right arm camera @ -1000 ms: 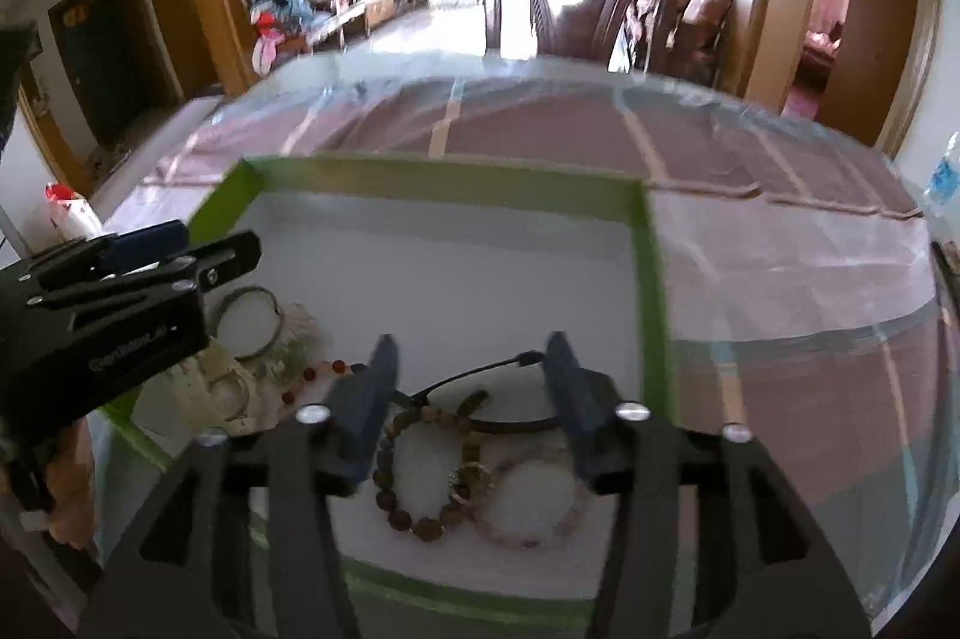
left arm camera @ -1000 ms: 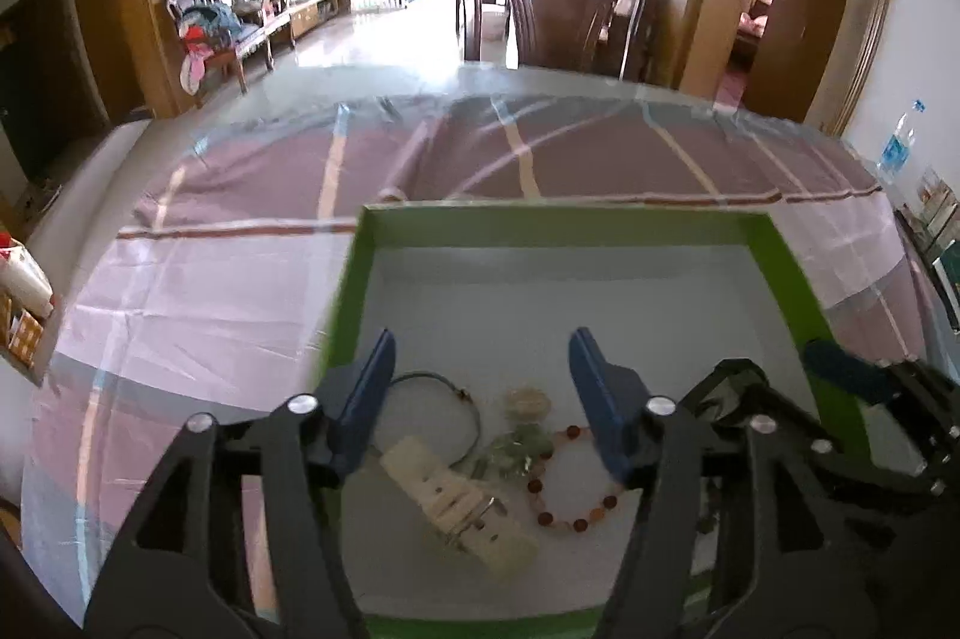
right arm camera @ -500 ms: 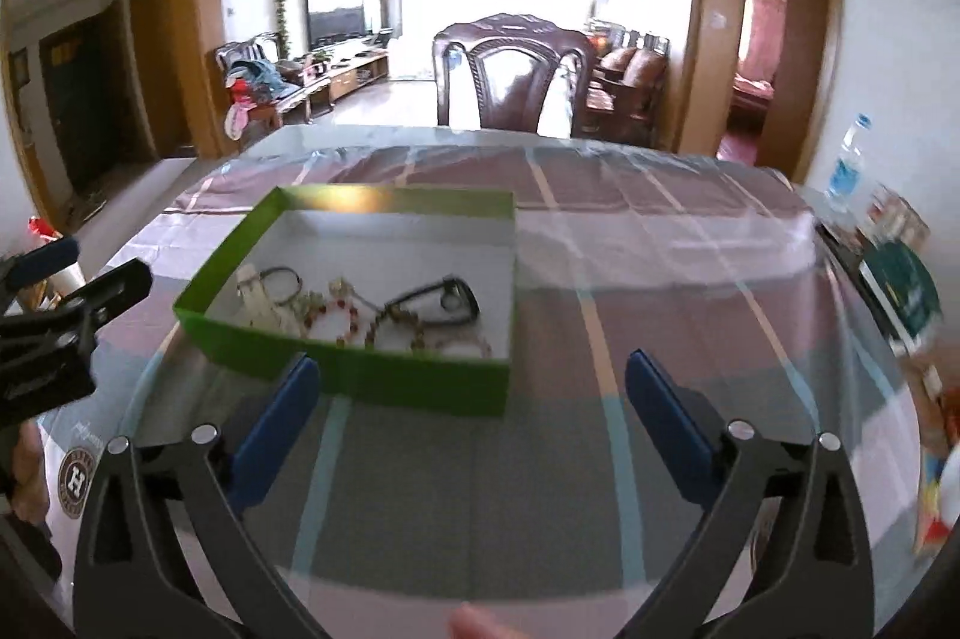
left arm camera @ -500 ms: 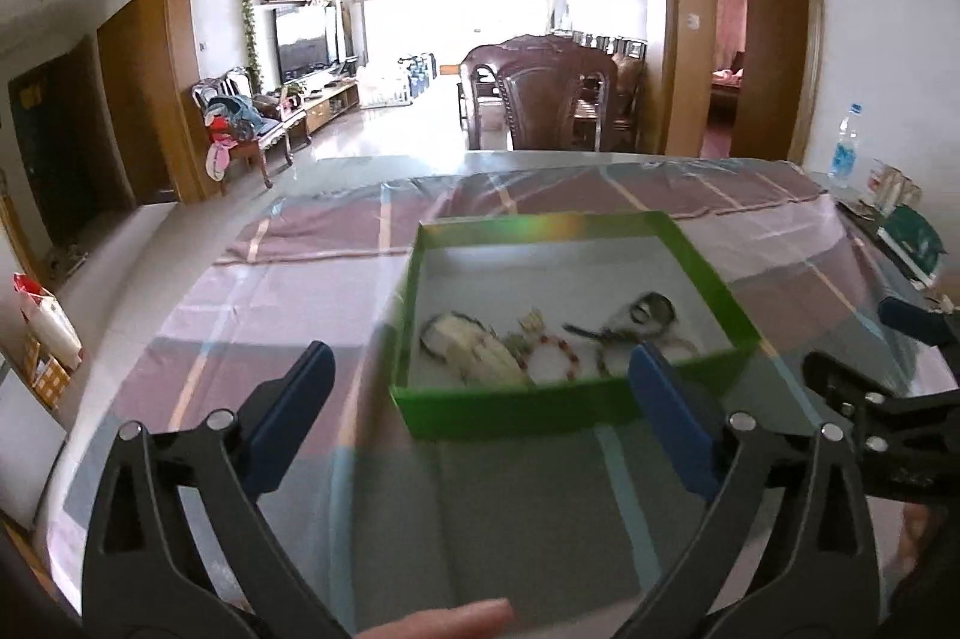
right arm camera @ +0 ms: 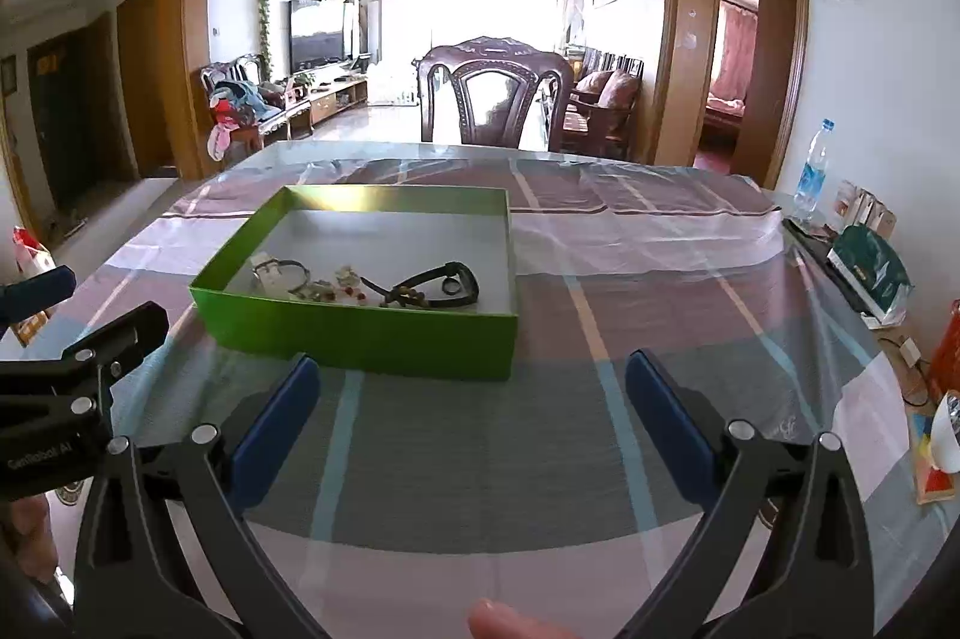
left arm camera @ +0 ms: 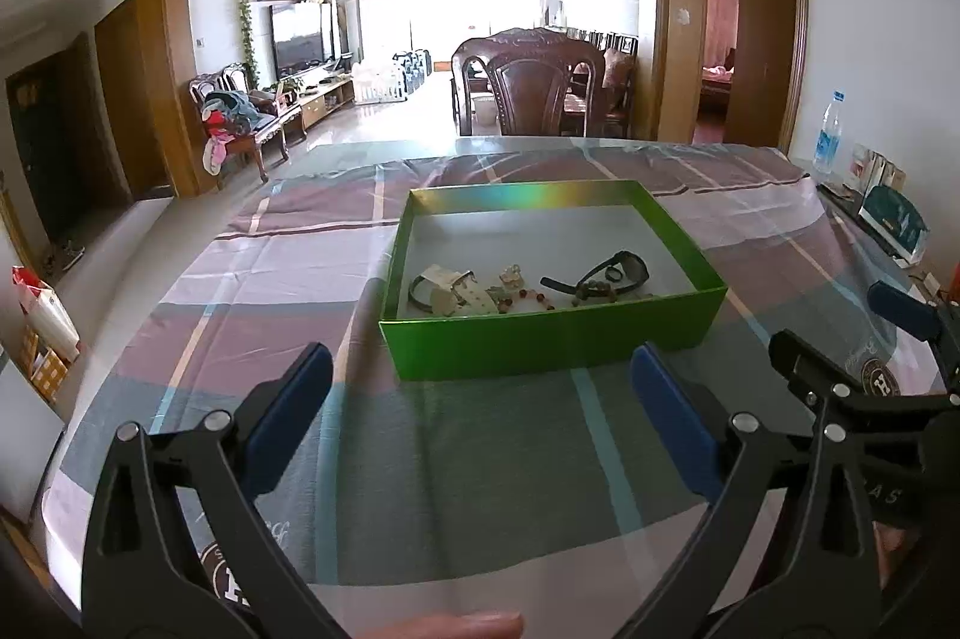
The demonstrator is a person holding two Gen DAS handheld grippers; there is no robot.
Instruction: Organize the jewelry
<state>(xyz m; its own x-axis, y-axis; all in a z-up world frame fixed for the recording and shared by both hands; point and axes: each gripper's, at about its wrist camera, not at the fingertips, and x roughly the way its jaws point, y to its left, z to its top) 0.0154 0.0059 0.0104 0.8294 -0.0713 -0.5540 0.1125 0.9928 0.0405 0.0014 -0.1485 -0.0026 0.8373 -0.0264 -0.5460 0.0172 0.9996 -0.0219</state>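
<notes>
Jewelry is lying in a loose cluster inside a shallow green cardboard box [left arm camera: 555,342] with a white floor, which is sitting on a bench covered by a plaid cloth under clear plastic [left arm camera: 456,465]. Nearest the box's left wall, a cream strap piece [left arm camera: 450,288] is resting on a thin dark bangle; toward the box's right wall, a black-strapped watch [left arm camera: 606,276] is curling over a brown bead bracelet, and a red bead string [left arm camera: 528,296] is trailing between the two groups.

Both tools are hovering short of the box's near wall, holding nothing. The left hand-held gripper [left arm camera: 483,417] is showing its blue pads spread wide apart, and the right hand-held gripper [right arm camera: 474,411] is likewise gaping open, with the box sitting ahead of it and to its left. A plastic water bottle [right arm camera: 811,174] and a green packet [right arm camera: 873,273] are standing well to the right of the box, at the bench edge.

Judging by the heap, tangling looks the main hazard: the watch strap and bead strings are overlapping, so closing on one piece could drag its neighbours along or snap a thread. A wide-open jaw dropping near the low wall could also catch the light box and tip or shove it across the slick plastic.
</notes>
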